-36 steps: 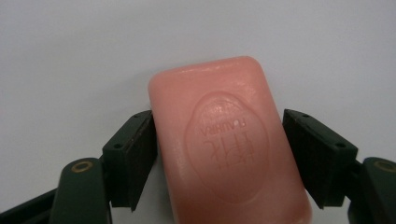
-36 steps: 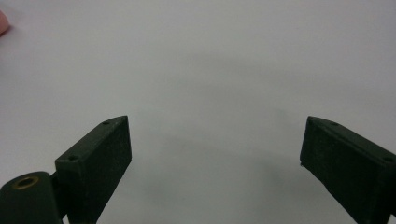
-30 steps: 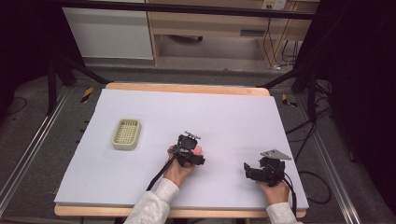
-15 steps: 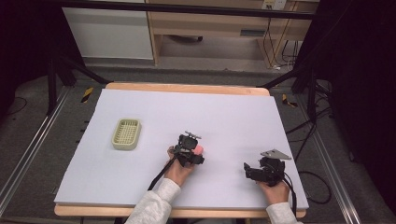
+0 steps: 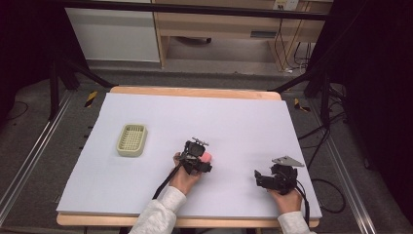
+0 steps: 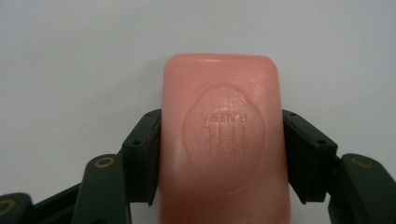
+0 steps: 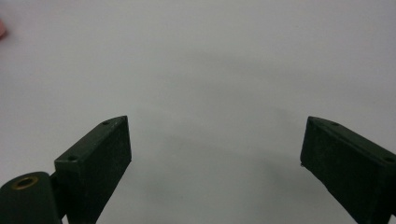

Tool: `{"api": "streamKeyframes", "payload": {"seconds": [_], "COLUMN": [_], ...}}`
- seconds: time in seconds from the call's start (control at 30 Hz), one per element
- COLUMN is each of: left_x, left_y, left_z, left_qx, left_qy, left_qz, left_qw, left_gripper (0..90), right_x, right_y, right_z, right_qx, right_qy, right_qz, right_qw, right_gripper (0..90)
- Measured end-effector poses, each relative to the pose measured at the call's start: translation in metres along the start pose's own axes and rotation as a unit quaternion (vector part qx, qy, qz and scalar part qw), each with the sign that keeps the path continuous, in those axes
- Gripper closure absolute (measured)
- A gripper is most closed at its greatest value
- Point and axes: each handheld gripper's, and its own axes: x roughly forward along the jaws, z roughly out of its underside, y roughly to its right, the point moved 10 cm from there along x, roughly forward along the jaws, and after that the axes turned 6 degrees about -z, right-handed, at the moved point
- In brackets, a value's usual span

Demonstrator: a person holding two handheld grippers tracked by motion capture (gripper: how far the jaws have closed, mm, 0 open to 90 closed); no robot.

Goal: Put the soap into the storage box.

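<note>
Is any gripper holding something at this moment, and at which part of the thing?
The left gripper holds a pink soap bar, its jaws pressed on the bar's two long sides near the middle. The right gripper is open and holds nothing.

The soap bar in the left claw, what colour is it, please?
Pale pink soap bar, clearest in the left gripper view.

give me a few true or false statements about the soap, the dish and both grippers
1. The left gripper is closed on the pink soap bar. True.
2. The soap bar lies in the soap dish. False: the dish sits apart, farther left on the table, with no soap in it.
3. The right gripper holds nothing, its jaws spread wide. True.
4. The right gripper touches the soap bar. False: it rests well off to the right of it.
</note>
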Motion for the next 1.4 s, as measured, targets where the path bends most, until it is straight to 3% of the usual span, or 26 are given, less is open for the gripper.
{"api": "streamKeyframes", "payload": {"seconds": [0.43,0.87,1.17,1.4], "left_x": [-0.013,-0.040,-0.062,-0.077], "left_y": [-0.009,-0.021,-0.038,-0.059], "left_z": [0.006,0.007,0.011,0.018], "left_qx": [0.009,0.017,0.019,0.011], "left_qy": [0.002,0.025,0.047,0.058], "left_qz": [0.019,0.034,0.038,0.028], "left_qw": [0.9998,0.9990,0.9980,0.9979], "left_gripper": [37.3,37.3,37.2,37.2], "right_x": [0.000,0.000,0.000,0.000], "right_y": [0.000,0.000,0.000,0.000], "right_z": [0.000,0.001,0.001,0.002], "right_qx": [0.000,0.001,0.002,0.004], "right_qy": [-0.002,-0.002,-0.002,-0.001], "right_qz": [-0.001,0.000,0.001,0.002], "right_qw": [1.0000,1.0000,1.0000,1.0000], "right_gripper": [9.1,9.0,9.1,9.1]}}
